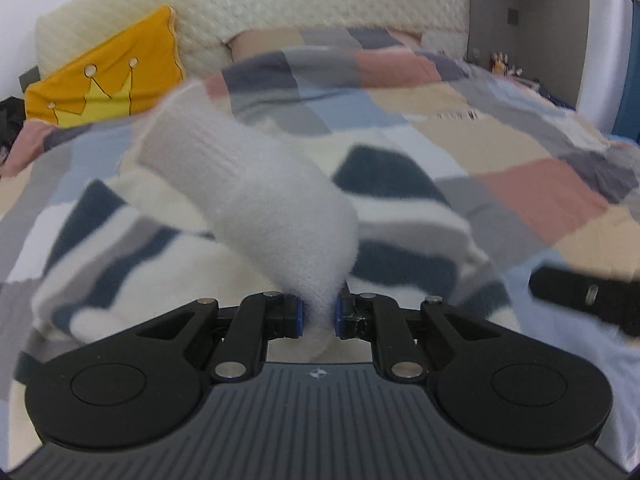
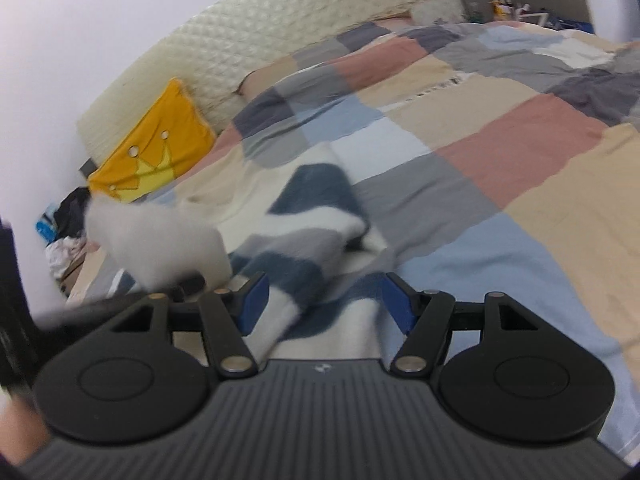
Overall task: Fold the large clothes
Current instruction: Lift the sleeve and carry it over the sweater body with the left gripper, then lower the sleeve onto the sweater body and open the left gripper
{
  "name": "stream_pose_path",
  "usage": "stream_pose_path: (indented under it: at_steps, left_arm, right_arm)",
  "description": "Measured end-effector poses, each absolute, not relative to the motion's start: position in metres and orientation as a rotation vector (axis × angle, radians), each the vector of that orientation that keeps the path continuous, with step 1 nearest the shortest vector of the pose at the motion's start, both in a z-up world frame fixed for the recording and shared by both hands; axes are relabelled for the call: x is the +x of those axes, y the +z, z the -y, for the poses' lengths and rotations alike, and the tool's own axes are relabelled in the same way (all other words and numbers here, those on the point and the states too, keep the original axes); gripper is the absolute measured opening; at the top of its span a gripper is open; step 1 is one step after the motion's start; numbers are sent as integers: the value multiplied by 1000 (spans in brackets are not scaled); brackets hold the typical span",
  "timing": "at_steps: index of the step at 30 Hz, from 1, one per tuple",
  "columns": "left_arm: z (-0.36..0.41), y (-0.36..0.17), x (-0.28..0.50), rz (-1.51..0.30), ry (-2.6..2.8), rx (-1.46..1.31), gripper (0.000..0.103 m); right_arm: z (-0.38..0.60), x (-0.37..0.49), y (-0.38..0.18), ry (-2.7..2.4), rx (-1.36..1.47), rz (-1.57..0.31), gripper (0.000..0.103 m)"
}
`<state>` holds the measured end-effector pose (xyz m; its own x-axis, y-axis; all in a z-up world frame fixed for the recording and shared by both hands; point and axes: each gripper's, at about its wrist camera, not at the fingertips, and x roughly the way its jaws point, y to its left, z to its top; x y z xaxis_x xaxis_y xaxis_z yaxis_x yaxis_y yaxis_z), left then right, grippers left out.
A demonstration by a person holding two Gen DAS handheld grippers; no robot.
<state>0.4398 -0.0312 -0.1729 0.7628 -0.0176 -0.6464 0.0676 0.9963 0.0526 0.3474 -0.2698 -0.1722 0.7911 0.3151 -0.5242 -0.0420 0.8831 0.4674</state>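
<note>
Gripping now: left gripper (image 1: 319, 314), fingers pinched tight on the white sleeve (image 1: 256, 196), which rises up and away from them.
Right gripper (image 2: 324, 307): fingers spread wide, sweater cloth lying between them, not clamped.
Sweater (image 2: 316, 216): navy, grey and cream stripes, bunched on the bed (image 2: 500, 152).
Farther back: yellow crown pillow (image 1: 108, 76) against the cream headboard (image 1: 280, 0).

Sweater (image 1: 256, 200) motion-blurred; nightstand clutter (image 1: 505, 65) too small.

The sweater (image 1: 168, 248) lies on the bed (image 1: 500, 152) past the jaws, its sleeve (image 1: 256, 196) between them; a pillow (image 1: 108, 76) sits far behind, left.
</note>
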Motion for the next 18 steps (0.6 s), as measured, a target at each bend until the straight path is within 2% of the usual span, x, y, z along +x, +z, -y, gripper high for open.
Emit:
stream_pose_path:
  at_steps: [6, 7, 9, 10, 11, 18]
  left_arm:
    - [24, -184, 440, -725, -89, 7, 17]
    - [22, -184, 436, -724, -102, -2, 20]
    - [14, -180, 426, -732, -139, -35, 38]
    - [10, -180, 422, -737, -167, -67, 53]
    - [5, -174, 413, -737, -183, -82, 58]
    - [-5, -169, 374, -725, -240, -116, 58]
  right_arm:
    - [272, 348, -175, 190, 468, -624, 66]
    - [272, 347, -175, 186, 474, -620, 66]
    - [274, 346, -175, 176, 484, -606, 66]
    - [275, 345, -175, 170, 485, -600, 66]
    - [275, 344, -175, 167, 485, -595, 66]
    - [272, 339, -173, 200, 509, -553, 66]
